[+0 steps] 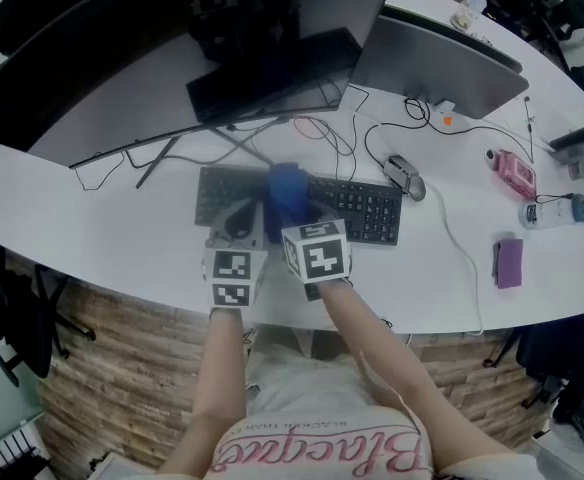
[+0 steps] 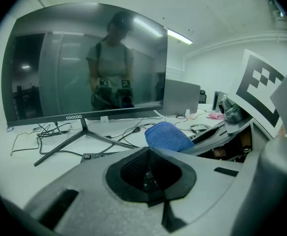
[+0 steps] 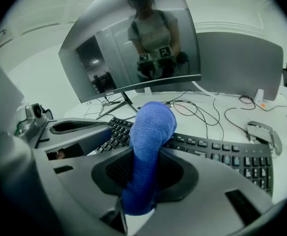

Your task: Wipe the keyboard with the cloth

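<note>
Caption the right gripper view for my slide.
Right gripper holds a blue cloth over the black keyboard, monitor behind.

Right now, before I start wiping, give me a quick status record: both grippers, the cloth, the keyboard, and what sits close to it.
right gripper: shut on the cloth
cloth: blue, bunched, sticking forward over the keyboard's middle; contact with the keys unclear
left gripper: jaws together, nothing held, over the keyboard's left part
keyboard: black, on the white desk, in front of the monitor
nearby: mouse to the keyboard's right; cables behind it
</note>
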A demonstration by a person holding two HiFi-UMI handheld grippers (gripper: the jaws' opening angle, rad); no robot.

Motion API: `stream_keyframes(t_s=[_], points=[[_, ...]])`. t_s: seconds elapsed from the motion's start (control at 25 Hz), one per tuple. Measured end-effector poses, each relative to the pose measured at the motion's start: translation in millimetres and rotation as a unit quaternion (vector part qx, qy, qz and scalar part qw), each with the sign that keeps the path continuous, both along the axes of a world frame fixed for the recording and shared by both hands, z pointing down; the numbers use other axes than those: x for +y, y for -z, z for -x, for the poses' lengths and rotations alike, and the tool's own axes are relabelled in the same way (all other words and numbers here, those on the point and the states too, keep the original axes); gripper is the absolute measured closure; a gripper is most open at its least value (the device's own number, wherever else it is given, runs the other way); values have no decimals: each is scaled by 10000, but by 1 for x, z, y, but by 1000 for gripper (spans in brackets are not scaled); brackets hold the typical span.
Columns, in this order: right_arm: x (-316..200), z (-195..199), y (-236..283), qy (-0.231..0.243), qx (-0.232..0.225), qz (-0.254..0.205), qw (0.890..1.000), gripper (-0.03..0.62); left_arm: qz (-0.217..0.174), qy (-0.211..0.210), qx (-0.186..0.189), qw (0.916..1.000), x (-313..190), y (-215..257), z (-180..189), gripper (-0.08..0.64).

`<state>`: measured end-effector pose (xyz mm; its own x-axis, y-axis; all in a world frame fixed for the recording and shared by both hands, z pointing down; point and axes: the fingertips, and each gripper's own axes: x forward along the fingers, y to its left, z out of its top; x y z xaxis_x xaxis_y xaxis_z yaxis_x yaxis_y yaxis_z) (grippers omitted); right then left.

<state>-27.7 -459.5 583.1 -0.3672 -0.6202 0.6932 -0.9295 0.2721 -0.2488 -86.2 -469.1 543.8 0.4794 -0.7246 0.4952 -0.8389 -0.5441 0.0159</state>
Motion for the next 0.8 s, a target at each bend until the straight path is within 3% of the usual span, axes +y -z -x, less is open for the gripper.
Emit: stream_keyframes(t_s=[0.8], points=[[23, -81, 0, -250, 350, 107, 9990, 485, -11, -300, -49, 9995, 20, 0, -76, 554]])
